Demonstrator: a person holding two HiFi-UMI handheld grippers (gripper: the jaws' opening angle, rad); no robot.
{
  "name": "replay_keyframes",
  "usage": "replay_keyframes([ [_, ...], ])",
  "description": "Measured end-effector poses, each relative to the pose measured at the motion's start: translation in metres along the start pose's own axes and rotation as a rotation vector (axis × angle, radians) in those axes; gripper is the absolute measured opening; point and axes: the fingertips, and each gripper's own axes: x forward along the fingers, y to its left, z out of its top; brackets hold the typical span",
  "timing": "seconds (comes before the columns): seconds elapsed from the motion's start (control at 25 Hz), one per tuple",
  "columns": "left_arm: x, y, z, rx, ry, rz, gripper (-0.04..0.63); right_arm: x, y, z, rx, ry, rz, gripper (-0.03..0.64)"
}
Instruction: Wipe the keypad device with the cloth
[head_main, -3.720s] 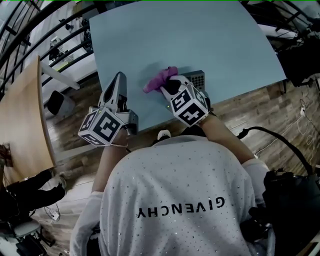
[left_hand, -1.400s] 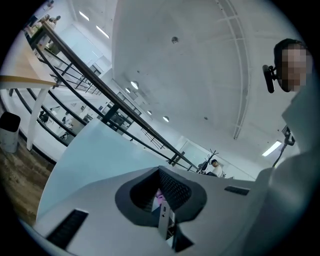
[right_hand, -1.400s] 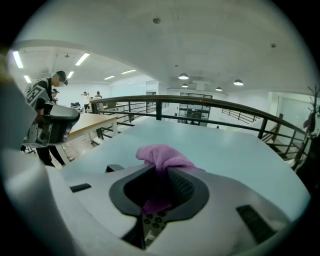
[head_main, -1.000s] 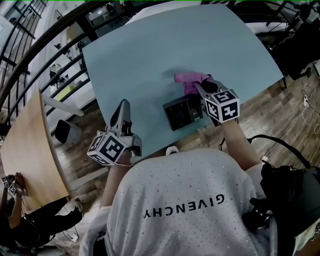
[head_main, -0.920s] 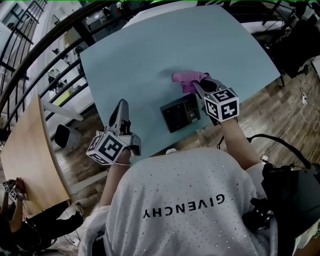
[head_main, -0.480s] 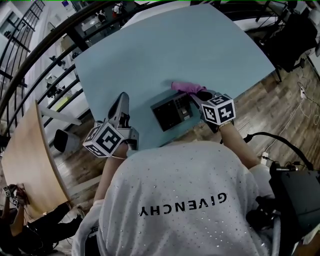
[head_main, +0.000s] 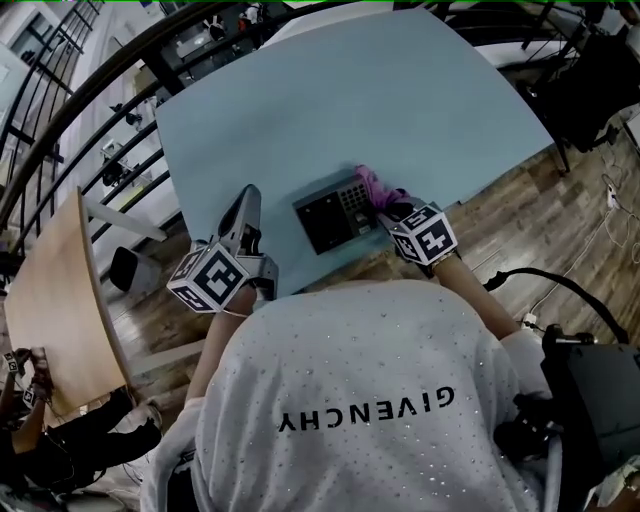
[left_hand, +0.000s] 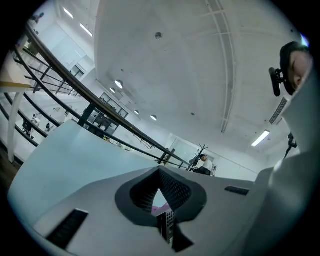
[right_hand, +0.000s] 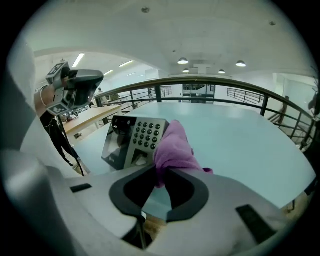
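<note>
I count one pale blue surface (head_main: 400, 100), and it takes up most of my head view, with a dark railing (head_main: 90, 110) curving round its far and left sides. There is one wooden table (head_main: 50, 300) off to the left on the plank floor, well apart from the work. One keypad device (head_main: 330, 212) lies flat near the surface's near edge, its dark screen toward my left and its grid of round keys toward my right. I have two tools. The left tool (head_main: 247, 195) hangs over the near left part of the surface, beside the device and apart from it; its jaws are pressed together with nothing between them. The right tool (head_main: 387, 205) sits at the device's right end, and its jaws pinch the one pink cloth (head_main: 370, 185). From the right gripper view the cloth (right_hand: 172, 145) bunches up out of the jaws and rests against the key side of the device (right_hand: 132, 140). My own shoulders and the right tool's marker cube (head_main: 422, 235) block the surface's near edge.
</note>
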Motion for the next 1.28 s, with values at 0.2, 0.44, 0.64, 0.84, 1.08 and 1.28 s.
replay_keyframes([
  [0.2, -0.027, -0.016, 0.0, 0.001, -0.078, 0.066, 0.002, -0.007, 0.011, -0.036, -0.096, 0.092, 0.101, 0.062],
  [0.44, -0.068, -0.05, -0.028, -0.038, -0.145, 0.187, 0.002, -0.041, 0.012, -0.071, -0.149, 0.154, 0.252, 0.061],
  [0.64, -0.093, -0.095, -0.053, -0.051, -0.215, 0.253, 0.002, -0.103, -0.032, -0.02, -0.047, -0.103, 0.241, 0.06],
  [0.84, -0.112, -0.135, -0.079, -0.052, -0.252, 0.31, 0.002, -0.192, -0.08, 0.042, 0.016, -0.403, 0.16, 0.057],
  [1.08, -0.124, -0.187, -0.111, -0.026, -0.279, 0.329, 0.002, -0.275, -0.104, 0.047, 0.016, -0.566, 0.12, 0.057],
  [1.28, -0.137, -0.212, -0.15, -0.026, -0.256, 0.36, 0.002, -0.286, -0.1, 0.012, -0.006, -0.54, 0.115, 0.052],
])
